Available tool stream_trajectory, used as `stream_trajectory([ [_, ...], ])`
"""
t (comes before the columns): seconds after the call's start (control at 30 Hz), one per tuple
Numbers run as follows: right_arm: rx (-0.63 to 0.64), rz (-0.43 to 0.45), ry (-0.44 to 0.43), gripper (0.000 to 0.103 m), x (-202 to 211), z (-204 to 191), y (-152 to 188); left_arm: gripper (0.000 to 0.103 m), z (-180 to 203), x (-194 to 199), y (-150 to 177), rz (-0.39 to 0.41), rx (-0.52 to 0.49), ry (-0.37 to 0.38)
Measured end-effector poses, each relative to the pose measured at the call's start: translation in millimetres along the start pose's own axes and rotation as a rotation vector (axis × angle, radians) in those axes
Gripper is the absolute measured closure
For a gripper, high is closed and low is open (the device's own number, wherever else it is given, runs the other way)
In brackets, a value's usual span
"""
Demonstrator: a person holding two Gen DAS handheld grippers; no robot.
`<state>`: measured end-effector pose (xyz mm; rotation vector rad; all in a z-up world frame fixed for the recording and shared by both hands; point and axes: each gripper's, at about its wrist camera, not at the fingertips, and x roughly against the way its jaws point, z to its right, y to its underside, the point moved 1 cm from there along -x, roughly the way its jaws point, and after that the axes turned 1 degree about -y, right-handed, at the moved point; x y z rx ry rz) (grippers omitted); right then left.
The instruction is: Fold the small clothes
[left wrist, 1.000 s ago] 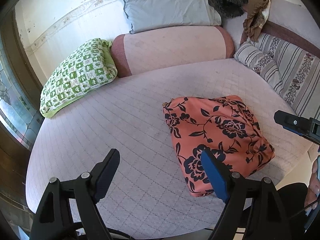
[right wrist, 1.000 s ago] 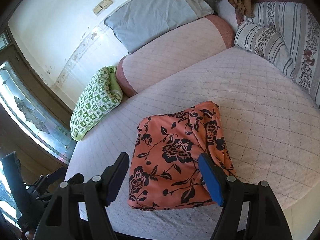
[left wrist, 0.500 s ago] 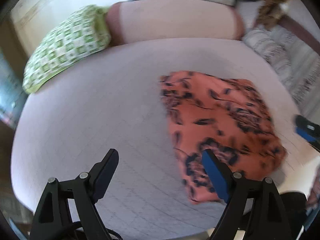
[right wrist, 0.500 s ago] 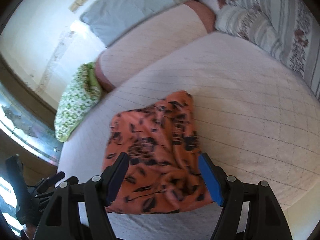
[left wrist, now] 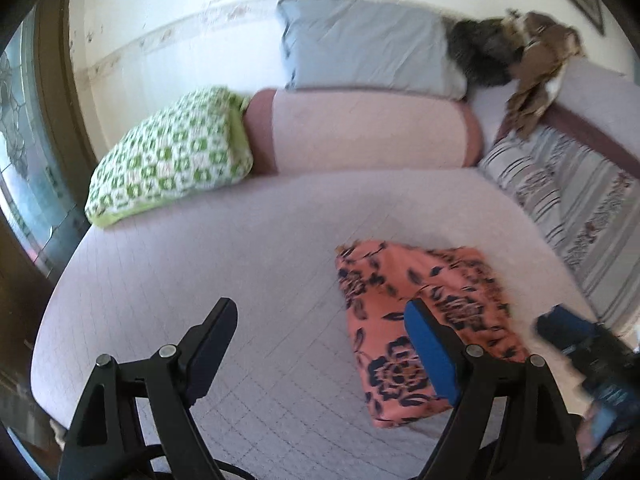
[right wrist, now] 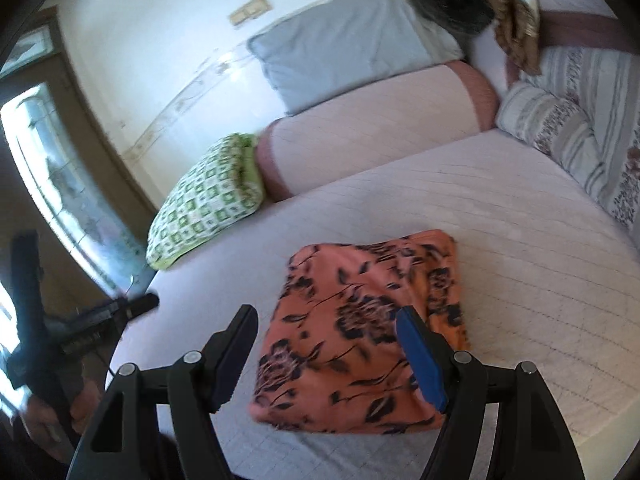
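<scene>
**Folded garment lying on the bed, both grippers hanging clear**

At the far left a green checked pillow [left wrist: 172, 156] is leaning against the pink bolster [left wrist: 368, 132]; the left gripper [left wrist: 320, 344] is hovering above the quilted bed cover [left wrist: 224, 248], its jaws spread wide with nothing between them; to its right the orange floral garment [right wrist: 368, 328] is lying folded into a compact rectangle near the bed's front edge; the right gripper [right wrist: 324, 344] is hanging over that garment, jaws likewise parted and gripping nothing; striped cushions [right wrist: 560, 132] are lining the right side.
</scene>
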<state>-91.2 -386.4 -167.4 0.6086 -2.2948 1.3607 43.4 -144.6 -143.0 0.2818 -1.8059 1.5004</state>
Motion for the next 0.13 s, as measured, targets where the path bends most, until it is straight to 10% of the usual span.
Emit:
stream_trajectory([
  [0.13, 0.055, 0.014, 0.007, 0.028, 11, -20, 6, 0.015, 4, 34, -3, 0.113, -0.004, 0.015],
])
